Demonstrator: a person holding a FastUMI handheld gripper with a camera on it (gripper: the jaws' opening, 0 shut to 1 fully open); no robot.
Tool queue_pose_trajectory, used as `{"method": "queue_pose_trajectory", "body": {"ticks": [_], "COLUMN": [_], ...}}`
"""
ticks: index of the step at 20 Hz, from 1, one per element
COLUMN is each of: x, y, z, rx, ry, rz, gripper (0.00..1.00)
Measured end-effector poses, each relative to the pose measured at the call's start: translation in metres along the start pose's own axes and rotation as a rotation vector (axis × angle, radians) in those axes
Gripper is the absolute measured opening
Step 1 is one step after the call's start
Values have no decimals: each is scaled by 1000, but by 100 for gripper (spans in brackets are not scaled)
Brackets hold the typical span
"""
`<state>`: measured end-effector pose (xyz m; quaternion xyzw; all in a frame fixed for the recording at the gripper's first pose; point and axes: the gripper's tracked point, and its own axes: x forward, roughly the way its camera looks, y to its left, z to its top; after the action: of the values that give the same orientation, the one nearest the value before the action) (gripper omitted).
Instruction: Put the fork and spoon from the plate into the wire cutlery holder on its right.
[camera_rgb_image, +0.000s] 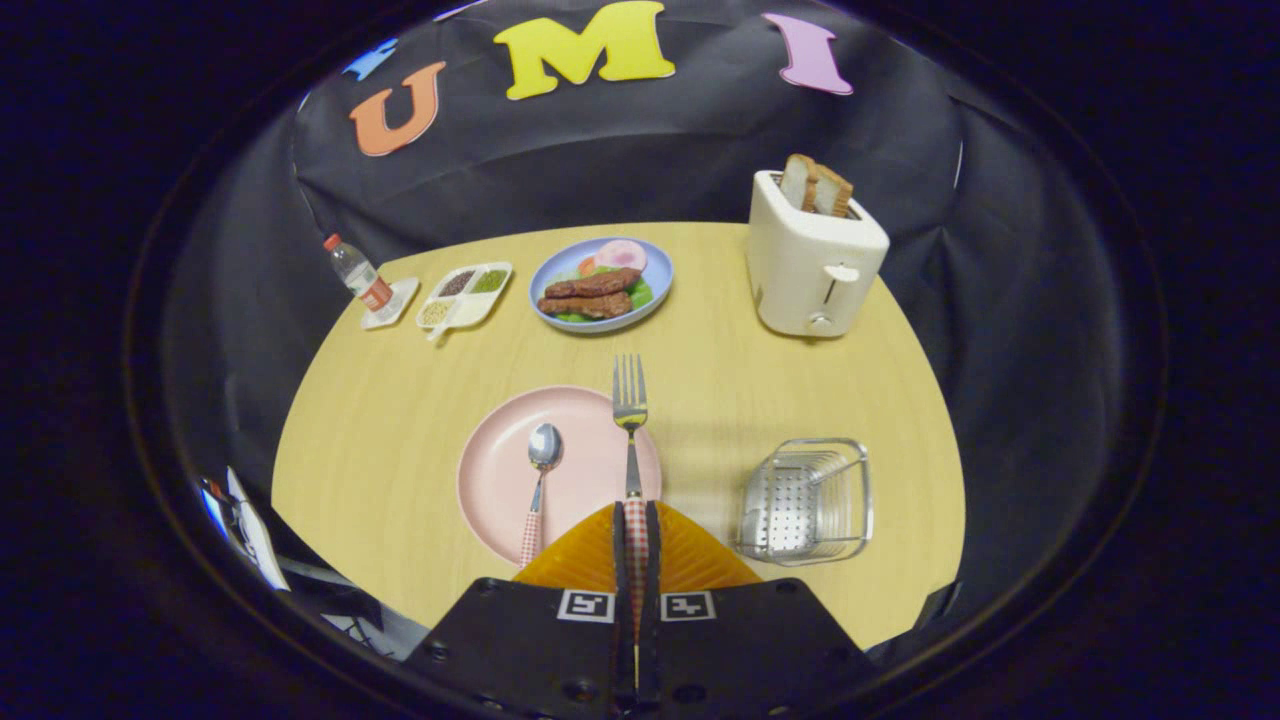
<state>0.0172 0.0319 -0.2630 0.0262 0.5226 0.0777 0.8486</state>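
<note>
My gripper (636, 512) is shut on the fork (630, 410) by its checked handle, and the tines point ahead over the far rim of the pink plate (500, 470). It looks lifted a little off the plate. The spoon (540, 470) lies on the plate just left of the fingers, bowl away from me, with its checked handle over the near rim. The wire cutlery holder (808, 500) lies on the table to the right of the plate and the fingers, with nothing in it.
A white toaster (812, 262) with two bread slices stands beyond the holder at the far right. A blue plate of food (601, 284), a divided condiment tray (463, 295) and a small bottle (358, 272) line the far side of the round wooden table (380, 420).
</note>
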Motion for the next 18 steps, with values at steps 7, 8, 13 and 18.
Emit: {"method": "queue_pose_trajectory", "body": {"ticks": [7, 8, 13, 18], "x": [-52, -54, -50, -33], "y": [-75, -80, -94, -99], "z": [-8, -17, -38, -43], "rx": [19, 34, 128, 171], "ry": [192, 232, 401, 528], "rz": [-67, -65, -61, -65], "gripper": [2, 2, 2, 2]}}
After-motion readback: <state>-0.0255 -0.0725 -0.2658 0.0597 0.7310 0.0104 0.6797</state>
